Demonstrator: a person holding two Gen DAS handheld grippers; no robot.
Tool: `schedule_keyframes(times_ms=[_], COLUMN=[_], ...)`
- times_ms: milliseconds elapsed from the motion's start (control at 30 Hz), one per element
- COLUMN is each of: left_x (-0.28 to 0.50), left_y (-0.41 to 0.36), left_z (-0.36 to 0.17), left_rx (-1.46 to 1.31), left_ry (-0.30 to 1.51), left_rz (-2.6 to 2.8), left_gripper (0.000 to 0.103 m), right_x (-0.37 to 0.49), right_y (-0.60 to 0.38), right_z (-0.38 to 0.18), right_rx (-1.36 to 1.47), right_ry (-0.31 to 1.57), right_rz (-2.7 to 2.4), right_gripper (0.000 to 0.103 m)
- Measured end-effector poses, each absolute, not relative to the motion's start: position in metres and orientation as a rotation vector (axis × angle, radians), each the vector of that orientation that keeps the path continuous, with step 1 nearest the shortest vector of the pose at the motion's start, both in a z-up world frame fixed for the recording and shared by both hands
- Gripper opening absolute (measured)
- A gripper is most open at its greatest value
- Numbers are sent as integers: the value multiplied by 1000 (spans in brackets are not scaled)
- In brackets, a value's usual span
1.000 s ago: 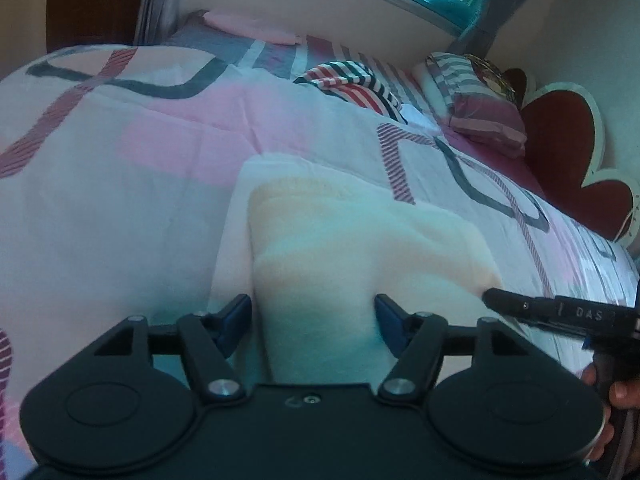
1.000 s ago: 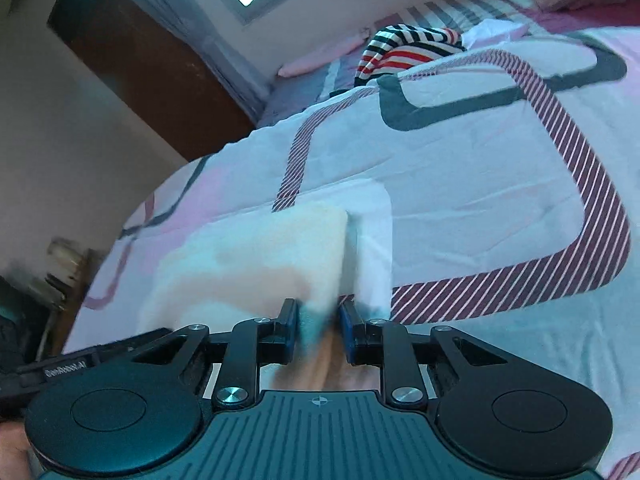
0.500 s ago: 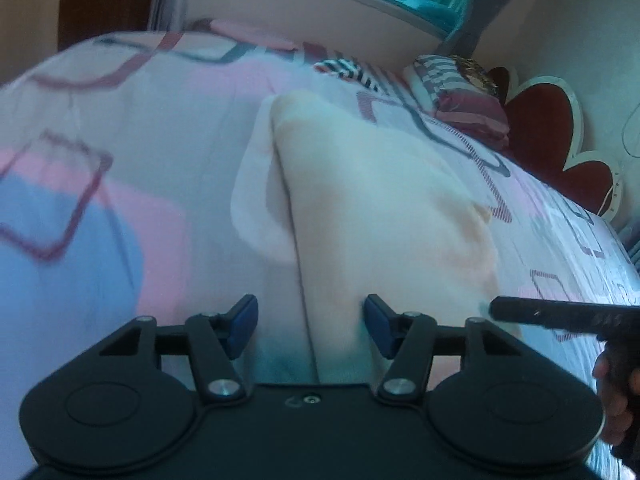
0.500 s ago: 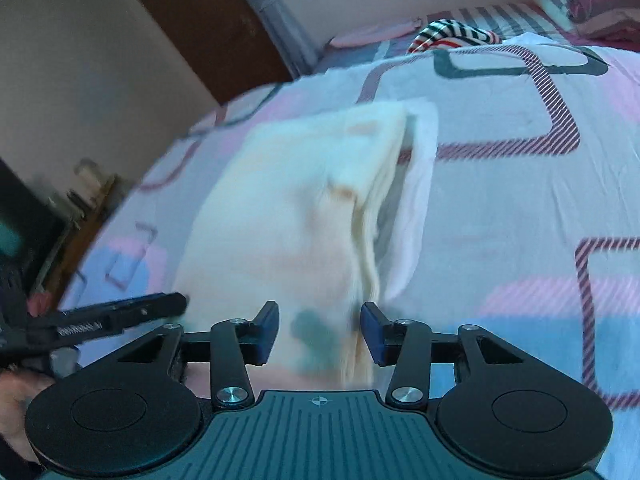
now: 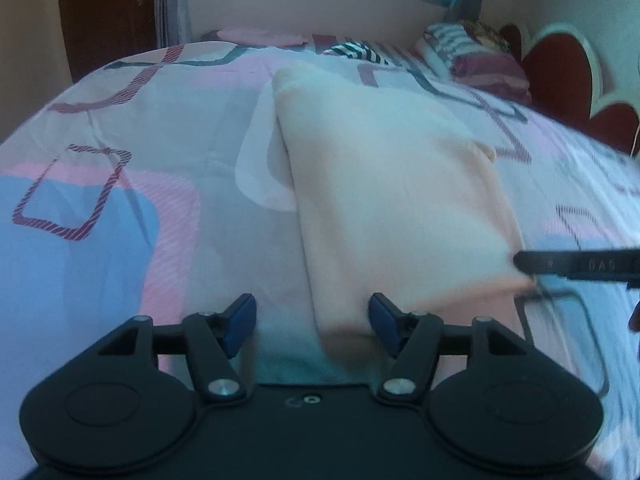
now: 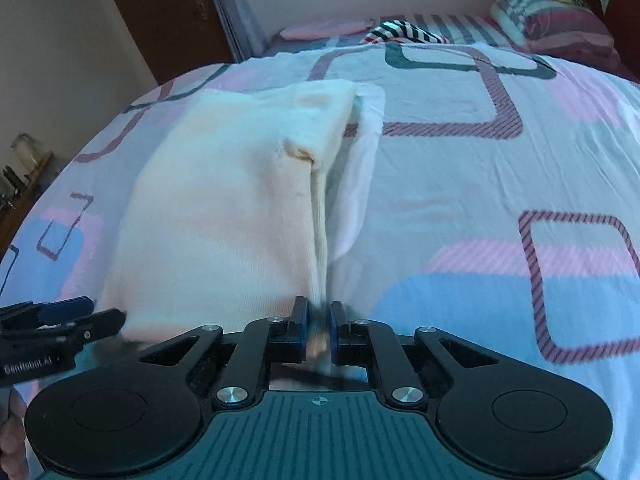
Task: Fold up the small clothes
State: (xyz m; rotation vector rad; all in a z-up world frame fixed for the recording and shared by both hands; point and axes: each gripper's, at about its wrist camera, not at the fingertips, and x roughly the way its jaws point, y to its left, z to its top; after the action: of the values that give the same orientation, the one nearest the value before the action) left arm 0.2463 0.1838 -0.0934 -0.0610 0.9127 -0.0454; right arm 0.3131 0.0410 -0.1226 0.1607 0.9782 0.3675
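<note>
One cream garment (image 6: pixel 224 200) lies folded on the bed (image 6: pixel 460 184). Right gripper (image 6: pixel 318 320): fingers closing, pinching the garment's near right edge. Left gripper (image 5: pixel 312 320): fingers opening, straddling its near left corner without pressing. One striped garment (image 6: pixel 404 32) lies beyond

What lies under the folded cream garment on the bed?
A white layer sticks out from under the cream garment along one long side, on the patterned bedsheet. Whether it belongs to the same garment, and how far under it runs, is covered.
</note>
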Motion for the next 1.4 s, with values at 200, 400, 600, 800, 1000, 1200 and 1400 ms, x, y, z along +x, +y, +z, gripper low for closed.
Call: schedule_keyframes(times_ms=[200,400,600,800,1000,1200,1400], left_x=[196,136,80,23,-4,-6,-12], left_y=[170,173,173,159,157,158,152], left_z=[-78,-51,-19,11,27,40,46], left_rx=[14,-61,-85,-23,-62,-65,-50], left_ry=[900,836,757,645,611,596,582], left_rz=[-34,6,36,66,69,88,78], left_gripper=[67,77,95,103,103,103,103], right_x=[265,184,116,69,47,31,22], right_y=[29,34,36,46,43,37,29], right_z=[-94,-69,-42,-14,-6,4,17], right_rx=[241,209,215,127,132,127,130], right_ry=[949,883,818,714,707,672,640], right_rz=[380,411,385,322,318,308,304], right_gripper=[8,10,38,103,103,103,103])
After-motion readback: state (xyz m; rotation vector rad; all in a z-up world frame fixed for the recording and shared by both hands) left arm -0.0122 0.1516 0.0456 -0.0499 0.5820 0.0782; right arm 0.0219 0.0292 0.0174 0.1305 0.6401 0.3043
